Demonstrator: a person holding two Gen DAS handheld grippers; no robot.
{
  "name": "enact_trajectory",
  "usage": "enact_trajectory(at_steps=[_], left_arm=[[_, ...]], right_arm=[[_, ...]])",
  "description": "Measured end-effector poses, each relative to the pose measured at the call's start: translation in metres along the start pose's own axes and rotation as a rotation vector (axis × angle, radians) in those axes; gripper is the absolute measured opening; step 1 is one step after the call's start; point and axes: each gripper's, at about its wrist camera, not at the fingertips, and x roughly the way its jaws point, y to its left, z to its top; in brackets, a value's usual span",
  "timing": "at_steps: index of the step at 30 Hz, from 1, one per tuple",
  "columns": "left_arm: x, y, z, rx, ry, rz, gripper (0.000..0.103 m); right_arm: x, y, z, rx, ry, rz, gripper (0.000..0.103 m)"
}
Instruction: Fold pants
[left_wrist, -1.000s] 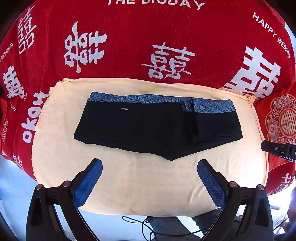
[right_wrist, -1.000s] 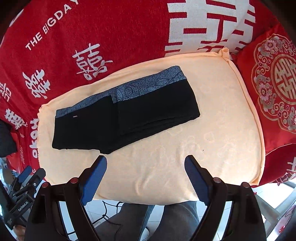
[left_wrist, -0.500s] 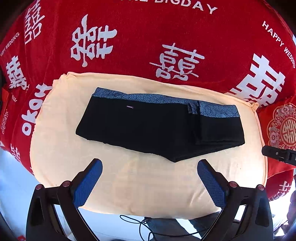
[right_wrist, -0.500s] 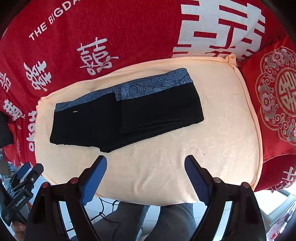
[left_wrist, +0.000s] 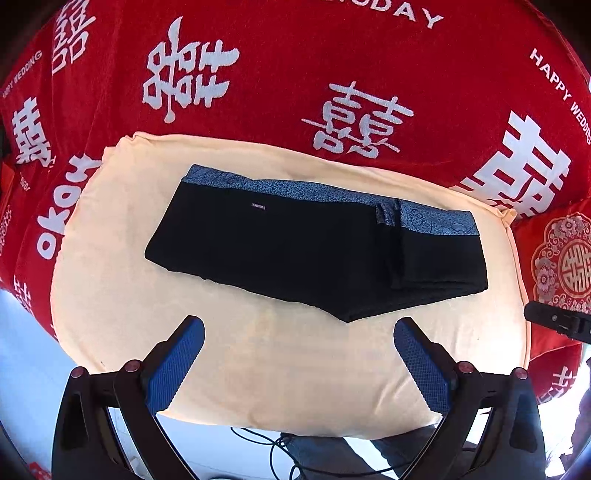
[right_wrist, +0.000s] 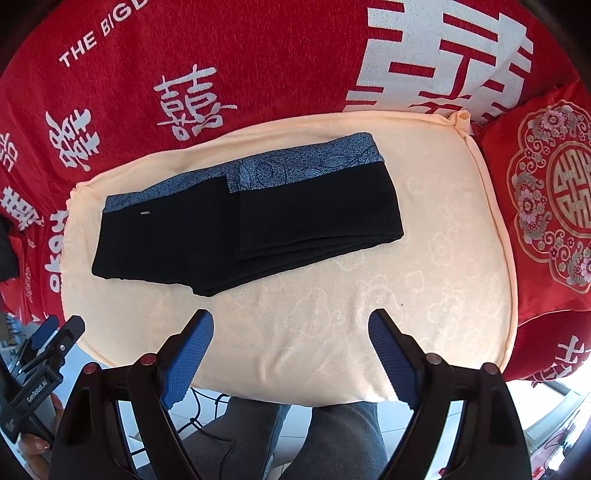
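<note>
Black pants with a blue-grey patterned waistband lie folded flat on a peach cushion; the legs are folded over onto the right part. The right wrist view shows them too, on the cushion. My left gripper is open and empty, held above the cushion's near edge, short of the pants. My right gripper is open and empty, also above the near part of the cushion. The left gripper's tip shows at the left edge of the right wrist view.
A red blanket with white characters covers the surface behind and around the cushion. A red embroidered pillow lies to the right. The person's knees and a black cable are below the cushion's front edge.
Both grippers have drawn back and up from the pants, so the cushion sits lower and farther in view. The pants have not moved.
</note>
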Motion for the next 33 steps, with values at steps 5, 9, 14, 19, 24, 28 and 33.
enact_trajectory(at_steps=[5,9,14,19,24,28,33], left_arm=[[0.012,0.013,-0.006,-0.046,0.011,0.003,0.103],[0.026,0.033,-0.014,-0.110,0.028,0.010,0.103],[0.054,0.068,-0.029,-0.215,0.070,0.010,0.103],[0.079,0.102,-0.032,-0.303,0.070,0.038,0.103],[0.110,0.129,-0.021,-0.375,0.036,0.011,0.103],[0.140,0.150,-0.012,-0.451,-0.021,-0.063,0.103],[0.168,0.172,-0.011,-0.553,-0.080,-0.172,0.103]], right_arm=[[0.006,0.003,-0.010,-0.016,0.017,-0.014,0.088],[0.019,0.010,-0.016,-0.037,0.045,-0.018,0.088],[0.052,0.027,-0.016,-0.089,0.101,-0.022,0.088],[0.098,0.055,-0.006,-0.174,0.137,-0.018,0.088],[0.137,0.085,0.011,-0.275,0.117,-0.014,0.088],[0.166,0.106,0.026,-0.403,0.028,-0.043,0.088],[0.204,0.105,0.029,-0.457,-0.004,-0.017,0.100]])
